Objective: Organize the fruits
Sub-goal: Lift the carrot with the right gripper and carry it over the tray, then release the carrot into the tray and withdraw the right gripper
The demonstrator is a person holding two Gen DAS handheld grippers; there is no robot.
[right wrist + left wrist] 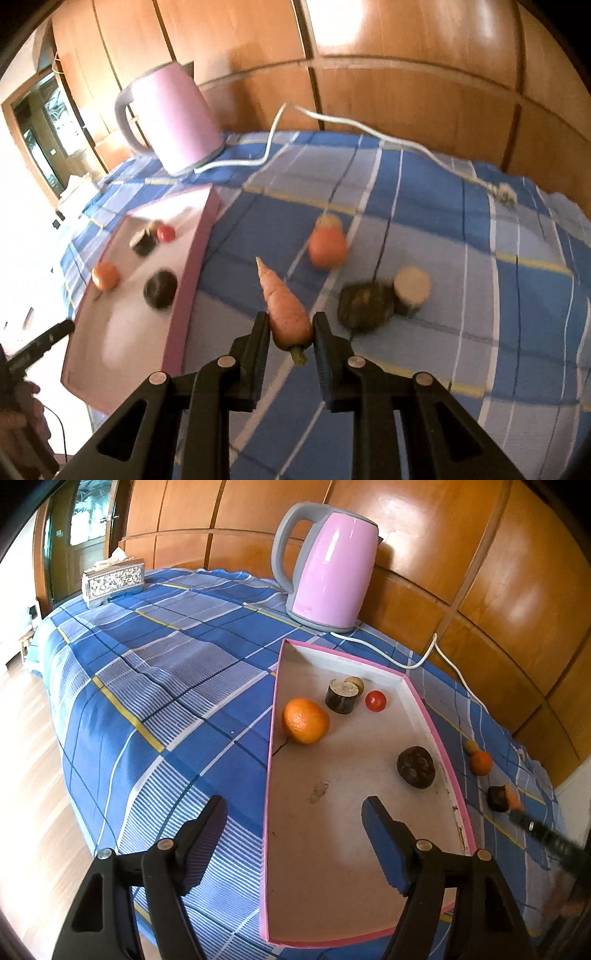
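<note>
The right gripper [290, 328] has its black fingers clamped on the thick end of a tapering orange carrot [284, 308], tip pointing away, lifted clear over the blue checked tablecloth [424, 206]. To its left sits the shallow pink-rimmed cardboard tray [275, 716], and inside it there's a large orange [305, 720] by the left wall, a dark cut cylinder with a pale top [342, 696] and a small red tomato [375, 700] at the far end, and a dark wrinkled round fruit [416, 766] near the right wall. The left gripper [295, 812] hovers at the tray's near end, jaws apart and empty, straddling the left rim. On the cloth right of the tray lie a smaller orange [327, 247] and a dark rough lump [365, 304] touching a pale-topped cut piece [412, 290]. A pink electric kettle [330, 568] stands at the far side.
</note>
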